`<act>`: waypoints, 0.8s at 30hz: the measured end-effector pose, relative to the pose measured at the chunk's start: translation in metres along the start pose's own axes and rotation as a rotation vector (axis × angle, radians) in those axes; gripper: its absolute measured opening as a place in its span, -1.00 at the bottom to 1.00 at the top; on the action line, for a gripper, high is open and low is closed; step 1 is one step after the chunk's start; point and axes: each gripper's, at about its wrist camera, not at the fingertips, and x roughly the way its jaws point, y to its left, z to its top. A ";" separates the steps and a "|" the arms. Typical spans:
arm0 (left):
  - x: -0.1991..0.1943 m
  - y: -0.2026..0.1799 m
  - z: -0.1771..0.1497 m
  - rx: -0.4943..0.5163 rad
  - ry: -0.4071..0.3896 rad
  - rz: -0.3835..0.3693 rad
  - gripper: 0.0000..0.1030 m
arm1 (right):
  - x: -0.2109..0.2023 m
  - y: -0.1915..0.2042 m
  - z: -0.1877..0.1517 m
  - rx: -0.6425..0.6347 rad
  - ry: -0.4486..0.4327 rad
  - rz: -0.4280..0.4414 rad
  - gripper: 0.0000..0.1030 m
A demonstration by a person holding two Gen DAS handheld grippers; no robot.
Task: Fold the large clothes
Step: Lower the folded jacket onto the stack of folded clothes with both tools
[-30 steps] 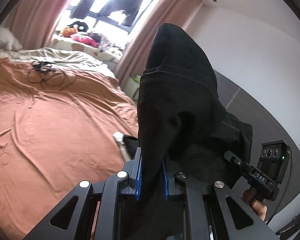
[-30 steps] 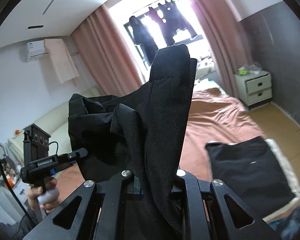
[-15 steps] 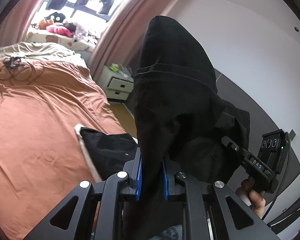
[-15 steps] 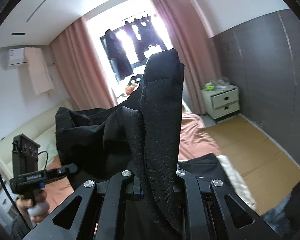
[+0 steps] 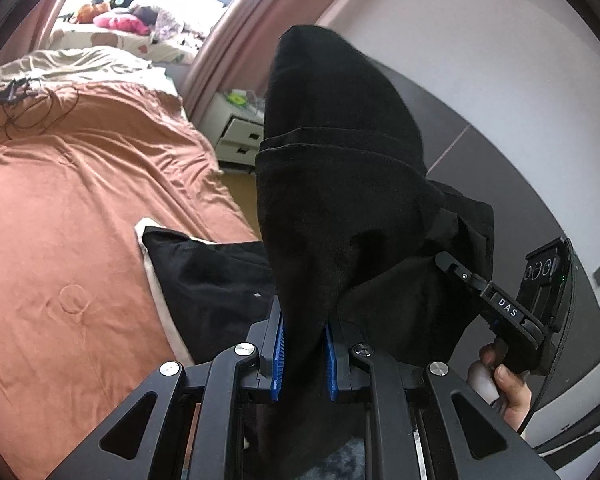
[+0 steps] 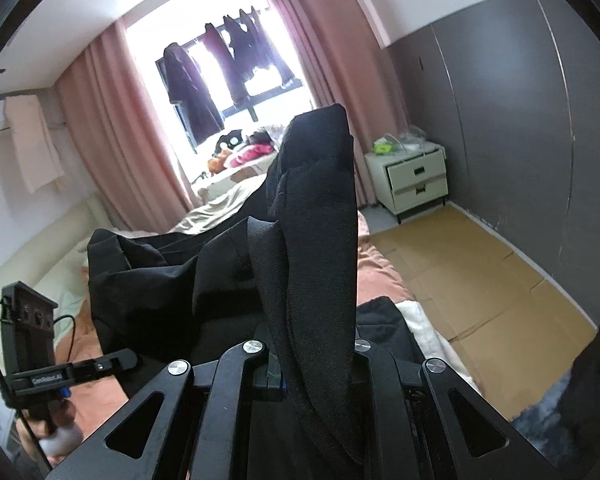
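Both views have swung toward the nightstand [image 6: 414, 176]; left gripper [image 5: 303, 354] and right gripper [image 6: 314, 372] each pinch the black garment [image 5: 340, 184], folded black clothes [image 5: 216, 280] at nine o'clock.

Both tools are matte black linkage frames with triangular cutouts and round silver screw heads; the left tool [image 5: 302, 354] carries ribbed blue pads [image 5: 278, 356] on its fingers. Seen from the left wrist, the right tool [image 5: 452, 266] has white "DAS" lettering on its bar, a black box with three round ports, a tiny green light and a black cable. The hand [image 5: 508, 388] under it wraps a pale grey handle.
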 end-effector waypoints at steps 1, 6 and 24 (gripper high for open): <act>0.005 0.004 0.004 -0.001 0.008 0.004 -0.67 | 0.011 -0.003 0.003 0.004 0.012 -0.007 -0.75; 0.043 0.030 0.024 -0.006 0.062 0.041 -0.67 | 0.060 -0.020 0.011 0.011 0.075 -0.040 -0.75; 0.156 0.141 0.028 -0.136 0.229 0.100 -0.46 | 0.222 -0.074 -0.014 0.006 0.341 -0.157 -0.73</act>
